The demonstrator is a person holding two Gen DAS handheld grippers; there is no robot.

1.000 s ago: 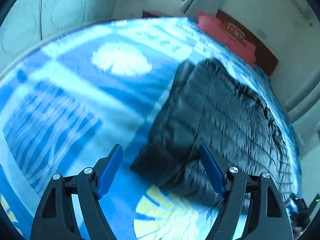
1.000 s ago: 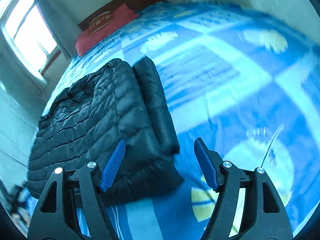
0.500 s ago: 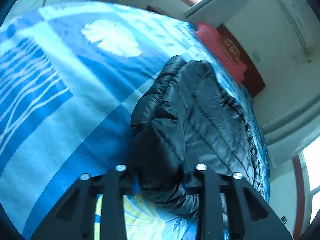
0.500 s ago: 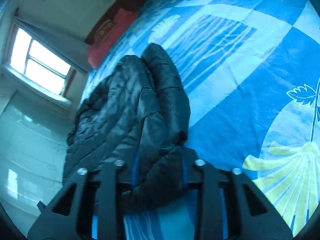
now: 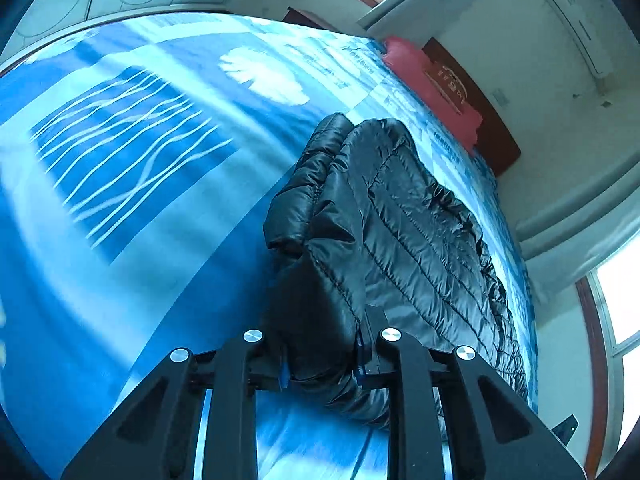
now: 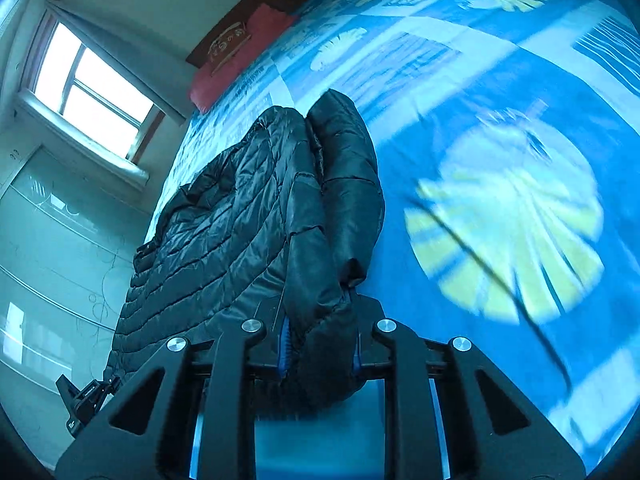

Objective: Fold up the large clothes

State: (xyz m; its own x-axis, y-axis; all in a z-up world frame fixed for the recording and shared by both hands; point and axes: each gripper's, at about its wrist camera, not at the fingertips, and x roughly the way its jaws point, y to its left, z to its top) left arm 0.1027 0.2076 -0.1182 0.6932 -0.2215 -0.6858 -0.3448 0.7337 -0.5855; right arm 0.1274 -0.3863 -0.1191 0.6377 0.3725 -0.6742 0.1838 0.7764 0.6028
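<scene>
Bed: blue patterned cover, red pillow at its head.
Jacket: black, quilted, on the bed; near edge raised.
Left tool: had just closed, clenched on the jacket's corner.
Right tool: likewise clamped on jacket; only its view showed the other tool, at the jacket's left.

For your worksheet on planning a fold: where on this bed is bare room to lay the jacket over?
Free: the blue bedspread beside the black puffer jacket, on its sleeve side. Crowded: the jacket's window-side strip and the red pillow end.
</scene>
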